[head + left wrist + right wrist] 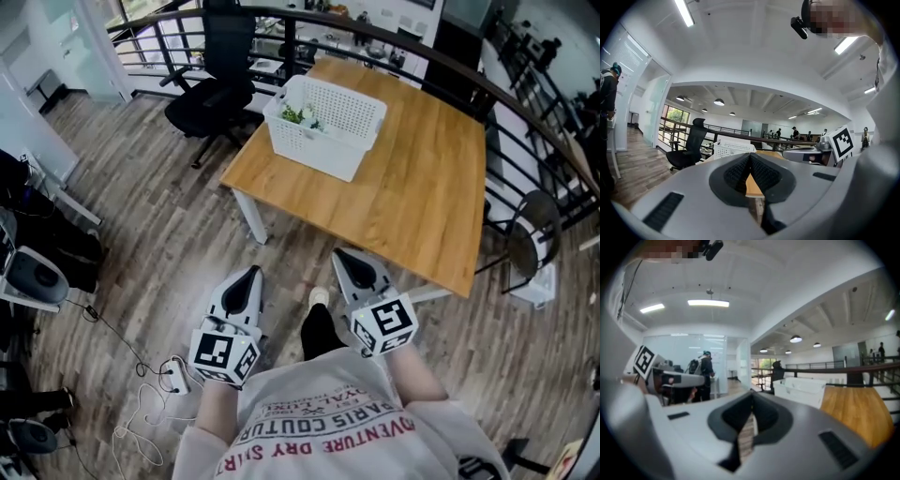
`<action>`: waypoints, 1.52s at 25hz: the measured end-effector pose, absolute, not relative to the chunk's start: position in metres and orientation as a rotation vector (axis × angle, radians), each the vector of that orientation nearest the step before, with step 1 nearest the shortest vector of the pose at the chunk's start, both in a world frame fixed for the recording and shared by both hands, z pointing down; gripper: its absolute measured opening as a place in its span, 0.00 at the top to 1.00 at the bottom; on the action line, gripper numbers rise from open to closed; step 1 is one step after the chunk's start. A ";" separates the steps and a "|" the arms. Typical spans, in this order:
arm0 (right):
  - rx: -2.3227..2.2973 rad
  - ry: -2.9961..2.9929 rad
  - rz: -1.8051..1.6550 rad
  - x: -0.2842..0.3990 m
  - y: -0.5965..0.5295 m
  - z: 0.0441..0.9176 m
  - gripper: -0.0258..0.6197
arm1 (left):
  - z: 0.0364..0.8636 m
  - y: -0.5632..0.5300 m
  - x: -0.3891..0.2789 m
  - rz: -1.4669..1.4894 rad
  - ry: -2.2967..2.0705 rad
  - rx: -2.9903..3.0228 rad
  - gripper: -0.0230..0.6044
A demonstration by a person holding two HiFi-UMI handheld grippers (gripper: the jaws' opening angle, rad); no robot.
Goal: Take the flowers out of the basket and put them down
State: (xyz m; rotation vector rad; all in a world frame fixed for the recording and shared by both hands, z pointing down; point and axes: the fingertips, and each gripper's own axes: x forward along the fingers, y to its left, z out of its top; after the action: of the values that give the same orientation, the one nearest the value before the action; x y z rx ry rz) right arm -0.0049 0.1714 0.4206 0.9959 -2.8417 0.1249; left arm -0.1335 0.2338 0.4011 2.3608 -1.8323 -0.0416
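A white perforated basket (328, 127) stands on the far left part of the wooden table (412, 197). Flowers (300, 116) with green leaves and pale blooms lie in its left end. Both grippers are held low near my body, short of the table. My left gripper (251, 274) is shut with nothing between its jaws. My right gripper (343, 255) is also shut and empty. The basket (733, 149) shows small beyond the closed left jaws (750, 157), and the basket (801, 390) lies right of the right gripper (752, 408).
A black office chair (220, 80) stands by the table's far left corner. A dark railing (450, 70) curves behind the table. A round stool (539, 230) is at the right. Cables and a power strip (173, 375) lie on the wood floor at left.
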 end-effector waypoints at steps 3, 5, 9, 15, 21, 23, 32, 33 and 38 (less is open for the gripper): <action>0.952 -2.851 0.090 -0.018 0.119 0.420 0.92 | 0.399 0.185 -0.145 -0.026 -1.868 2.342 0.93; 0.933 -2.856 0.088 -0.025 0.082 0.418 0.92 | 0.394 0.149 -0.154 -0.029 -1.891 2.327 0.93; 0.907 -2.864 0.105 -0.034 0.012 0.415 0.92 | 0.384 0.079 -0.161 -0.035 -1.913 2.327 0.93; 0.899 -2.798 0.160 -0.044 -0.097 0.431 0.92 | 0.379 -0.031 -0.152 -0.004 -1.852 2.375 0.93; 0.927 -2.733 0.155 -0.054 -0.153 0.431 0.92 | 0.380 -0.094 -0.174 -0.003 -1.820 2.340 0.93; 0.954 -2.714 0.160 -0.056 -0.164 0.436 0.92 | 0.390 -0.108 -0.182 -0.004 -1.797 2.329 0.93; 1.232 -2.619 0.376 -0.063 -0.244 0.430 0.92 | 0.390 -0.206 -0.209 0.001 -1.548 2.464 0.93; 1.258 -2.601 0.368 -0.066 -0.252 0.429 0.92 | 0.387 -0.218 -0.213 0.009 -1.520 2.488 0.93; 1.355 -2.527 0.363 -0.084 -0.285 0.434 0.92 | 0.386 -0.266 -0.238 0.039 -1.436 2.552 0.93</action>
State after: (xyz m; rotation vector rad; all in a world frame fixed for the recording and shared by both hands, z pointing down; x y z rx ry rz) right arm -0.0838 -0.2851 0.4338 1.3552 -2.5271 0.3626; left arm -0.2376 -0.2655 0.3860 2.5522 -1.4356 0.0390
